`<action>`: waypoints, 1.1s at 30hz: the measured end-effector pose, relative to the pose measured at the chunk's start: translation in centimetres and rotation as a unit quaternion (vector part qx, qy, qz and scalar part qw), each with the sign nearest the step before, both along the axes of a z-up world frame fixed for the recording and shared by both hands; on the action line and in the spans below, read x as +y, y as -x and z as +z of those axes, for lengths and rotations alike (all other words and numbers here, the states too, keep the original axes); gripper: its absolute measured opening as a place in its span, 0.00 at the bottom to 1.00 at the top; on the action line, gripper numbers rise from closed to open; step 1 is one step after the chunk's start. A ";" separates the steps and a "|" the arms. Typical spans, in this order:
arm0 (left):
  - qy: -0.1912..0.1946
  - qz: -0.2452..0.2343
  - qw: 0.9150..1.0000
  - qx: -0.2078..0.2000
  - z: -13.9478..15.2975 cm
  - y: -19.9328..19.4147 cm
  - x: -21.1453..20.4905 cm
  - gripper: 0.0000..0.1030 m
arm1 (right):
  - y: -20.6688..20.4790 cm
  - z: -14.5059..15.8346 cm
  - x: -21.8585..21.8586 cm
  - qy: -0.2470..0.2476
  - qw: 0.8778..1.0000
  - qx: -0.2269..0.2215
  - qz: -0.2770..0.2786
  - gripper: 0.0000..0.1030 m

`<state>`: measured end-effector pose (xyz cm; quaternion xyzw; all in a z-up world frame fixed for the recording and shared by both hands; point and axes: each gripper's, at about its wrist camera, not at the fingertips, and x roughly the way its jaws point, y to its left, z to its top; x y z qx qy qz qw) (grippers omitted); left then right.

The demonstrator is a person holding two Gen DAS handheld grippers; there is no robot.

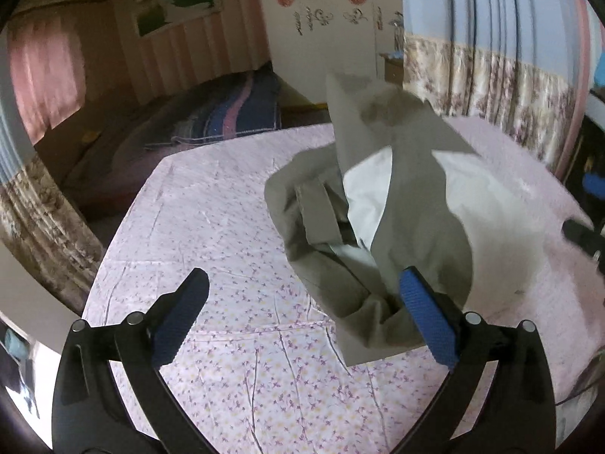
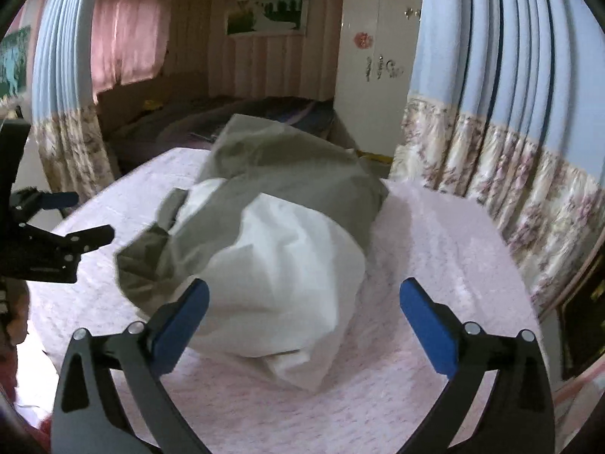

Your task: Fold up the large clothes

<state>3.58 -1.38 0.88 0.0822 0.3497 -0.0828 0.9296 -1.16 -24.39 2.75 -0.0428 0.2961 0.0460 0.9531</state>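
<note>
Blue-padded fingers (image 1: 427, 321) of the left gripper (image 1: 302, 314) frame the near view, spread wide with nothing pinched; the right-hand pad sits against the edge of the garment (image 1: 382, 227) without clamping it. That garment, an olive-grey piece with a white lining turned outward, lies in a loose, crumpled heap on the bed sheet (image 1: 227, 227), a pale pink cloth printed with small purple flowers. Part of the grey fabric stands up above the pile, blurred, and a strap or band shows among its folds. From the right wrist camera the right gripper (image 2: 304, 314) is likewise spread wide, its blue pads apart and empty; the white lining bulges just ahead of its left finger, and the grey fabric lies behind and to the left. At that view's left edge the left gripper appears as a dark frame with a blue pad, apart from the heap. Beyond the bed hang curtains (image 2: 491, 113), blue above and flowered below, on both sides. Farther back stands a white wardrobe (image 1: 321, 38) with round red stickers and dark ornamental marks that are too small and blurred to read as writing. A framed green-and-white picture (image 2: 268, 15) hangs on the striped pink wall, and a second bed with dark striped bedding (image 1: 234, 113) lies below it.
</note>
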 end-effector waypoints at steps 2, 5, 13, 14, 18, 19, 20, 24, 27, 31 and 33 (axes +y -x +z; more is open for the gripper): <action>0.015 0.019 0.999 -0.020 1.0 0.6 0.6 0.97 | 0.4 0.4 -0.2 -0.035 0.999 -0.006 0.008 0.98; 0.032 0.039 0.998 -0.046 2.0 1.2 1.2 0.97 | 0.8 0.6 -0.8 -0.066 0.997 -0.008 -0.029 0.98; 0.057 0.067 0.993 -0.078 4.4 3.1 2.4 0.97 | 2.5 1.8 -0.6 -0.016 0.995 -0.036 -0.094 0.98; 0.055 0.070 0.992 -0.084 4.6 3.3 2.3 0.97 | 2.7 2.0 -0.5 -0.013 0.995 -0.041 -0.095 0.98; 0.048 0.075 0.991 -0.099 5.6 4.1 1.9 0.97 | 3.3 2.8 0.1 0.003 0.992 -0.047 -0.114 0.98; 0.047 0.075 0.991 -0.099 5.8 4.2 2.0 0.97 | 3.4 3.0 0.2 0.003 0.992 -0.048 -0.115 0.98; 0.047 0.077 0.991 -0.099 5.9 4.3 1.9 0.97 | 3.5 3.3 0.2 -0.002 0.992 -0.048 -0.116 0.98; 0.046 0.094 0.989 -0.103 6.1 4.6 2.0 0.97 | 3.7 3.9 0.1 -0.026 0.992 -0.050 -0.115 0.98; 0.040 0.095 0.990 -0.099 6.2 4.6 1.8 0.97 | 3.7 4.0 0.2 -0.038 0.992 -0.045 -0.113 0.98; 0.024 0.103 0.989 -0.100 6.4 5.0 1.4 0.97 | 3.4 3.4 0.6 -0.039 0.993 -0.034 -0.109 0.98; 0.021 0.105 0.989 -0.099 6.4 5.2 1.3 0.97 | 3.3 3.2 0.6 -0.039 0.993 -0.030 -0.110 0.98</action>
